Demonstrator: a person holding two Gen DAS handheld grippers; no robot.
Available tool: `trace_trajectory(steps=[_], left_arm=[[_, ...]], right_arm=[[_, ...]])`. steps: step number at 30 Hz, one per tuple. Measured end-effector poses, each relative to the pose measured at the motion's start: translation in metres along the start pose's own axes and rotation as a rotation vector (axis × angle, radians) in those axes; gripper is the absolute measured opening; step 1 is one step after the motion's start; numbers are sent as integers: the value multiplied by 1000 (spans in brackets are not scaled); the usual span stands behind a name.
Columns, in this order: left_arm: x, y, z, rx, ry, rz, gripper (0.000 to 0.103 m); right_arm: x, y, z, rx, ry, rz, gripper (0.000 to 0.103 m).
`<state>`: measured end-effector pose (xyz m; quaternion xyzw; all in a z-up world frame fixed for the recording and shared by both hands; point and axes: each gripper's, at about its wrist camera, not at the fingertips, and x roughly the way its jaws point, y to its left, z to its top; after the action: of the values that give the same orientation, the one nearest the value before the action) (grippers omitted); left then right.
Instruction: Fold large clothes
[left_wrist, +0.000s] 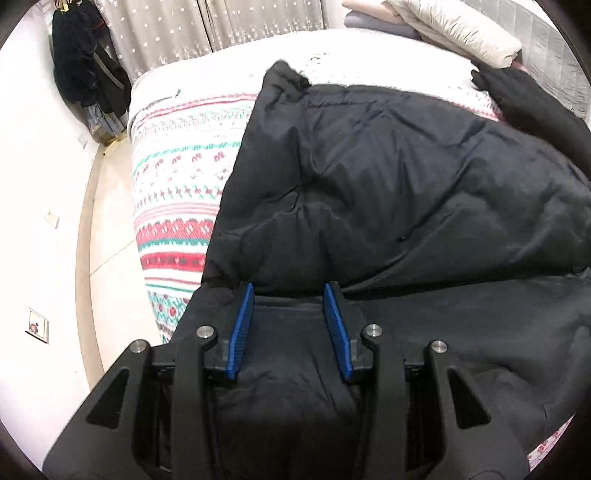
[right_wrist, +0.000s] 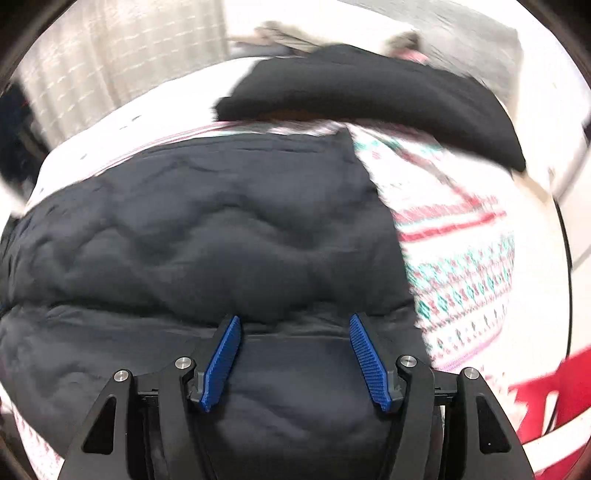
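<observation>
Black padded coat (left_wrist: 388, 177): spread on the patterned bedspread (left_wrist: 173, 177), one fold laid over the near edge, sleeve (right_wrist: 369, 99) outstretched beyond; folding judged partly done, sleeves and final folds left. Left gripper (left_wrist: 290, 291): fingers apart, fabric between, grasp uncertain. Right gripper (right_wrist: 295, 321): fingers wide, released. Folded bedding (left_wrist: 443, 26) behind.
</observation>
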<state>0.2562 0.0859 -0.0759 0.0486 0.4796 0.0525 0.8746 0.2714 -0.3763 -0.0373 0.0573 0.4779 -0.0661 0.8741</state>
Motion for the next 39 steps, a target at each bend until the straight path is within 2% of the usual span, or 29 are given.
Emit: trace_trajectory(steps=[4, 7, 8, 10, 13, 15, 17, 19, 21, 25, 26, 27, 29, 31, 34, 36, 39], left_arm=[[1, -10, -1, 33, 6, 38, 43], [-16, 2, 7, -17, 16, 8, 43], [-24, 4, 12, -40, 13, -15, 43], [-43, 5, 19, -53, -16, -70, 43], [-67, -8, 37, -50, -73, -131, 43], [-70, -32, 56, -5, -84, -198, 51], [-55, -60, 75, 66, -63, -239, 53], [-26, -81, 87, 105, -34, -216, 53], [6, -92, 94, 119, 5, -188, 53], [26, -98, 90, 132, -10, -136, 54], [27, -98, 89, 122, -12, -138, 54], [27, -98, 84, 116, -17, -139, 54], [28, -99, 82, 118, -26, -134, 54], [29, -99, 82, 119, -28, -134, 54], [18, -95, 90, 110, -26, -111, 54], [2, -87, 90, 90, -57, -110, 54], [-27, -75, 78, 55, -102, -102, 55]], right_arm=[[20, 4, -7, -20, 18, 3, 74], [15, 0, 2, 1, 52, 17, 74], [9, -1, 8, 12, 54, 10, 74], [-9, 2, 18, 18, -1, 12, 74], [-34, 28, 41, -17, -91, 97, 75], [-32, 51, 58, -53, -90, 157, 75], [-18, 77, 75, -85, -65, 199, 75], [0, 93, 87, -103, -30, 202, 75], [29, 112, 101, -120, 15, 169, 75], [64, 118, 111, -156, 77, 122, 87], [70, 112, 111, -146, 97, 134, 89], [65, 107, 97, -133, 109, 141, 91], [79, 103, 97, -107, 131, 158, 92], [78, 107, 92, -120, 125, 141, 93], [73, 112, 91, -131, 103, 124, 93], [60, 106, 94, -89, 88, 130, 93], [29, 96, 99, -19, 7, 208, 93]])
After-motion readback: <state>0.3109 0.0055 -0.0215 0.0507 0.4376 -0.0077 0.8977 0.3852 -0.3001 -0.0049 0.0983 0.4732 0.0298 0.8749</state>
